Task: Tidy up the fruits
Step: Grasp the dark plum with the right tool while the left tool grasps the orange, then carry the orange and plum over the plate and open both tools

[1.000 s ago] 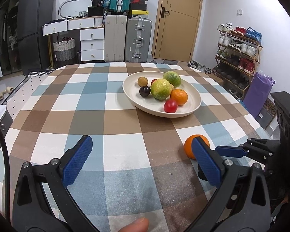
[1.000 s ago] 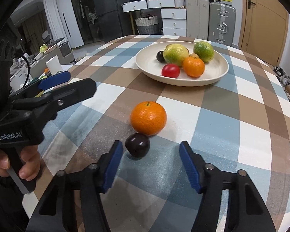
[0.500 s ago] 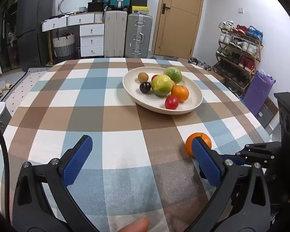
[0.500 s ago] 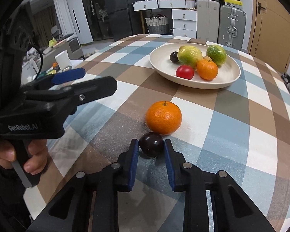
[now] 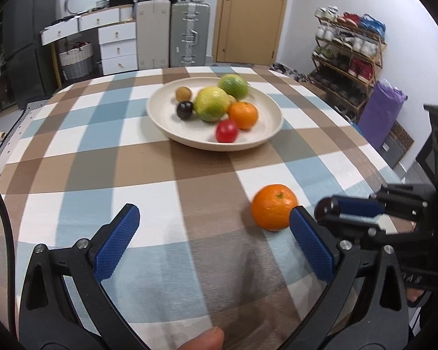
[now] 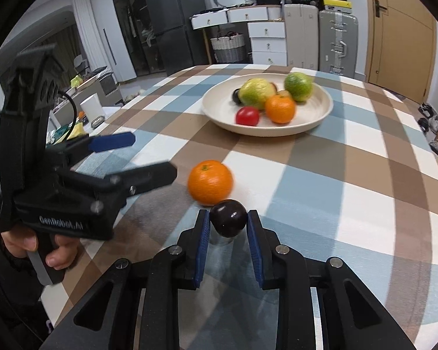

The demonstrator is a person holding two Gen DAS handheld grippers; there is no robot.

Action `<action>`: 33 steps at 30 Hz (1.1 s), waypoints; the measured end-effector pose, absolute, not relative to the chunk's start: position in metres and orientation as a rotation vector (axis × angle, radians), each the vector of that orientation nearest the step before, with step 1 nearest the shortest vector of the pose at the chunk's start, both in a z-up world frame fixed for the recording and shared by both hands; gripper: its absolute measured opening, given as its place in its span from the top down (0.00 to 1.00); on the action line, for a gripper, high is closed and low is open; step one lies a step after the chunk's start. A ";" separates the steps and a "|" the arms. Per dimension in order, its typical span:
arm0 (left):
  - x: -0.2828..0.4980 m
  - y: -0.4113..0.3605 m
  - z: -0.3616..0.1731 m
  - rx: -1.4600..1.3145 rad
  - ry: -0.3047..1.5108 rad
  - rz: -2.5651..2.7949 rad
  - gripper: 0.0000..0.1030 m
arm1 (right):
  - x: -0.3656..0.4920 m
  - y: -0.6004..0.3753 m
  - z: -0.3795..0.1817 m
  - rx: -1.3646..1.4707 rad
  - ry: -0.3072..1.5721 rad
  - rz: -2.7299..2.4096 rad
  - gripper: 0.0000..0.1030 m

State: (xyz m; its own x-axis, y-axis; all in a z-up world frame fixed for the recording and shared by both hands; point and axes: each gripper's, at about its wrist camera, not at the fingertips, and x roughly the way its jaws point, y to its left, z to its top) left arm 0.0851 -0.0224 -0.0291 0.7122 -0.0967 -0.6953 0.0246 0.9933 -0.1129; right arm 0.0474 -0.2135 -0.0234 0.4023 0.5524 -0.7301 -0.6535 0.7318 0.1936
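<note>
Plum [image 6: 228, 222] between right tongs [image 6: 228, 227]

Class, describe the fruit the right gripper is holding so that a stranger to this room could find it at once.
Start at the checked tablecloth and its cream bowl. Nearer than the bowl lies a loose orange. Just in front of it, pinched in the right gripper, is a plum: small, glossy, almost black, beside the bigger, bright orange.
</note>
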 end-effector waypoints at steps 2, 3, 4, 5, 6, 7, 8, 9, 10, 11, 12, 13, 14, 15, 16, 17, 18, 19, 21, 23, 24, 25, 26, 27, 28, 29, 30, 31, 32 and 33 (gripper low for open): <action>0.089 -0.029 -0.032 -0.087 0.792 -0.079 0.01 | 0.051 -0.219 -0.022 -0.117 0.866 0.748 0.74; 0.091 -0.032 -0.033 -0.078 0.803 -0.080 0.01 | 0.053 -0.222 -0.022 -0.111 0.865 0.740 0.74; 0.094 -0.036 -0.035 -0.068 0.814 -0.081 0.01 | 0.055 -0.225 -0.021 -0.107 0.862 0.728 0.74; 0.096 -0.038 -0.036 -0.061 0.824 -0.084 0.01 | 0.056 -0.227 -0.022 -0.103 0.861 0.721 0.74; 0.098 -0.041 -0.038 -0.051 0.837 -0.088 0.01 | 0.058 -0.229 -0.021 -0.097 0.861 0.714 0.74; 0.099 -0.043 -0.039 -0.044 0.845 -0.093 0.01 | 0.060 -0.231 -0.021 -0.090 0.859 0.709 0.74; 0.101 -0.046 -0.041 -0.036 0.852 -0.097 0.01 | 0.061 -0.233 -0.021 -0.087 0.859 0.707 0.74; 0.102 -0.048 -0.042 -0.027 0.860 -0.102 0.01 | 0.063 -0.234 -0.021 -0.084 0.858 0.704 0.74; 0.103 -0.050 -0.043 -0.022 0.866 -0.106 0.01 | 0.064 -0.235 -0.020 -0.080 0.858 0.699 0.74; 0.105 -0.053 -0.044 -0.016 0.872 -0.113 0.01 | 0.065 -0.236 -0.021 -0.077 0.858 0.696 0.74; 0.106 -0.055 -0.044 -0.011 0.876 -0.121 0.01 | 0.067 -0.237 -0.020 -0.074 0.857 0.693 0.74; 0.106 -0.057 -0.045 -0.005 0.877 -0.126 0.01 | 0.068 -0.238 -0.020 -0.072 0.855 0.690 0.74; 0.106 -0.059 -0.045 0.001 0.878 -0.133 0.01 | 0.068 -0.238 -0.019 -0.070 0.853 0.690 0.74; 0.107 -0.061 -0.045 0.009 0.880 -0.144 0.03 | 0.069 -0.239 -0.019 -0.068 0.852 0.691 0.74; 0.107 -0.063 -0.045 0.015 0.881 -0.152 0.10 | 0.070 -0.239 -0.019 -0.065 0.852 0.690 0.74; 0.107 -0.065 -0.046 0.020 0.883 -0.164 0.18 | 0.070 -0.239 -0.019 -0.064 0.851 0.689 0.74; 0.108 -0.067 -0.047 0.025 0.891 -0.179 0.23 | 0.070 -0.239 -0.019 -0.064 0.851 0.690 0.74; 0.109 -0.069 -0.048 0.029 0.900 -0.190 0.32 | 0.071 -0.239 -0.019 -0.063 0.851 0.690 0.74; 0.110 -0.072 -0.049 0.035 0.905 -0.203 0.42 | 0.071 -0.239 -0.019 -0.064 0.852 0.689 0.74; 0.110 -0.071 -0.048 0.028 0.896 -0.217 0.56 | 0.071 -0.239 -0.019 -0.068 0.851 0.687 0.74; 0.110 -0.071 -0.047 0.019 0.888 -0.232 0.60 | 0.072 -0.238 -0.019 -0.068 0.851 0.686 0.74; 0.110 -0.070 -0.045 0.011 0.880 -0.239 0.62 | 0.073 -0.238 -0.019 -0.068 0.852 0.685 0.74; 0.110 -0.069 -0.044 0.005 0.873 -0.240 0.62 | 0.073 -0.238 -0.018 -0.069 0.852 0.684 0.74; 0.109 -0.069 -0.043 0.004 0.866 -0.243 0.62 | 0.074 -0.237 -0.018 -0.070 0.851 0.682 0.74; 0.108 -0.068 -0.042 0.001 0.859 -0.245 0.62 | 0.074 -0.237 -0.018 -0.069 0.850 0.680 0.74; 0.107 -0.067 -0.040 -0.001 0.850 -0.245 0.62 | 0.075 -0.237 -0.018 -0.067 0.849 0.679 0.74; 0.106 -0.066 -0.038 -0.004 0.837 -0.243 0.62 | 0.076 -0.236 -0.018 -0.065 0.847 0.677 0.74; 0.106 -0.065 -0.036 -0.007 0.829 -0.239 0.62 | 0.076 -0.236 -0.017 -0.064 0.846 0.674 0.74; 0.106 -0.063 -0.035 -0.013 0.824 -0.238 0.62 | 0.077 -0.235 -0.017 -0.063 0.844 0.672 0.74; 0.106 -0.060 -0.033 -0.020 0.820 -0.238 0.62 | 0.078 -0.235 -0.017 -0.061 0.842 0.671 0.74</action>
State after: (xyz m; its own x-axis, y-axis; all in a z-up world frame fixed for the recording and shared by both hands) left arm 0.1058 -0.0603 -0.0333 0.6569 -0.2178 -0.7218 0.2025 0.9732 -0.1094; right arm 0.0777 -0.2345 -0.0166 0.4747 0.5250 -0.7064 -0.5719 0.7941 0.2058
